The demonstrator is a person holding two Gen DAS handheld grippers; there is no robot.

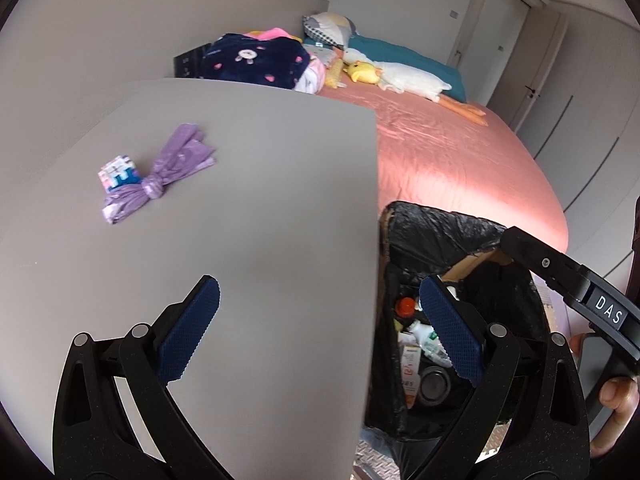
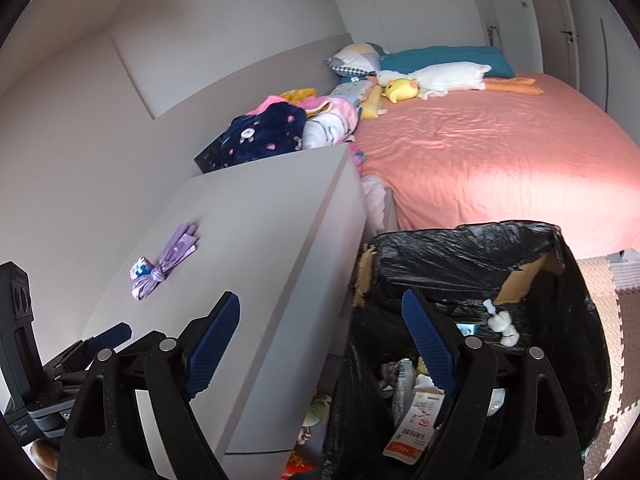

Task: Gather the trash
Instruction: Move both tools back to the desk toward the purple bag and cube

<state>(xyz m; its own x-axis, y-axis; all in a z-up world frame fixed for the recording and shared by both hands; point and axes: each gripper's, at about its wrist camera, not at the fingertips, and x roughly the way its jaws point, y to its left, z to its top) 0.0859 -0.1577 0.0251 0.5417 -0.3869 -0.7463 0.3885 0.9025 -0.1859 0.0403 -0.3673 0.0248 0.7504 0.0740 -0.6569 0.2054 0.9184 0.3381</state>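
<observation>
Both tools, left (image 1: 320, 328) and right (image 2: 320, 344), spread, empty | knotted purple bag (image 1: 160, 176) at 10 o'clock on surface (image 1: 260, 200) | pinch its knot, carry to lined bin (image 2: 472, 248).

A knotted bag (image 1: 160, 174) lies on the cabinet top (image 1: 260, 200); the lined bin (image 2: 460, 256) stands right of it, the bed (image 2: 500, 152) behind.
</observation>
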